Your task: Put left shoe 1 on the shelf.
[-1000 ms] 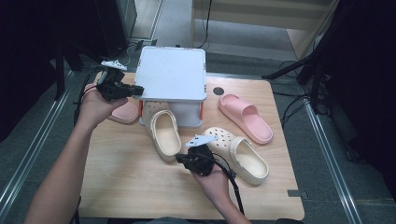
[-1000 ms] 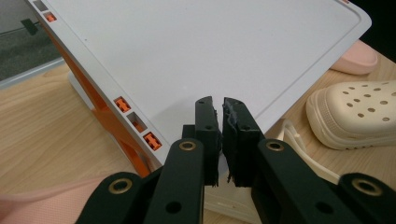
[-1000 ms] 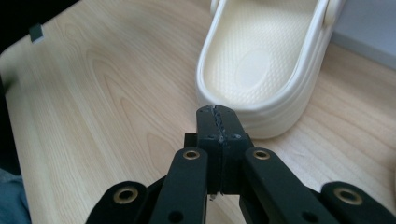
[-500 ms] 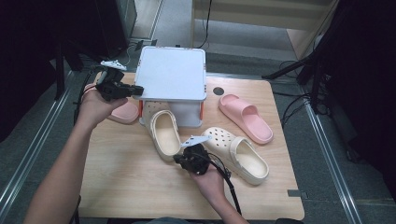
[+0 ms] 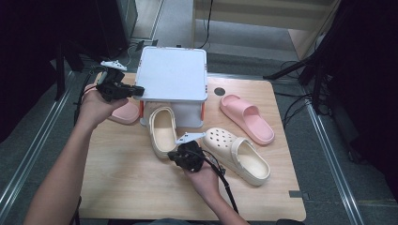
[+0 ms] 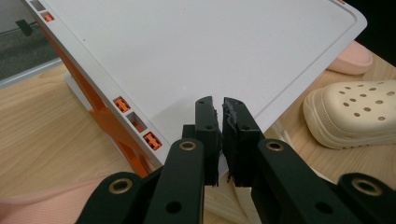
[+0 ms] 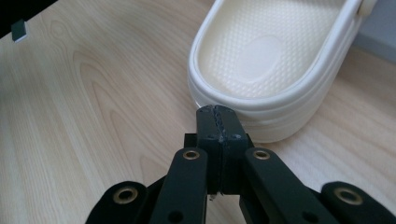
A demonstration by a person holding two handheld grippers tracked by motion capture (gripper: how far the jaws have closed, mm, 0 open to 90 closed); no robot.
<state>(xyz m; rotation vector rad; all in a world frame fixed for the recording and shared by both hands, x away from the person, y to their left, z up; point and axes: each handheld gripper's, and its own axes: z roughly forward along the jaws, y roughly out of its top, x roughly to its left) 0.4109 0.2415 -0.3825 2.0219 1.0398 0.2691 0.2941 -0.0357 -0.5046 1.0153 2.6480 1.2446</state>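
A cream clog (image 5: 162, 129) lies open side up in front of a white box (image 5: 173, 75). My right gripper (image 5: 172, 154) is shut and empty, low over the table. In the right gripper view its tips (image 7: 218, 112) sit right at the heel wall of the cream clog (image 7: 261, 51); contact cannot be told. My left gripper (image 5: 137, 89) is held at the box's left edge. Its jaws (image 6: 217, 100) stand almost together over the white lid (image 6: 187, 46), with nothing between them. A second cream clog (image 5: 239, 152) with holes lies to the right.
A pink slide (image 5: 246, 117) lies at the right of the wooden table (image 5: 122, 187). Another pink slide (image 5: 123, 112) is partly hidden under my left hand. Orange latches (image 6: 123, 105) line the box's side. A floor rail runs along each side of the table.
My right gripper has slid a little to the left and slightly down, up to the heel of the cream clog. The left gripper has stayed at the box.
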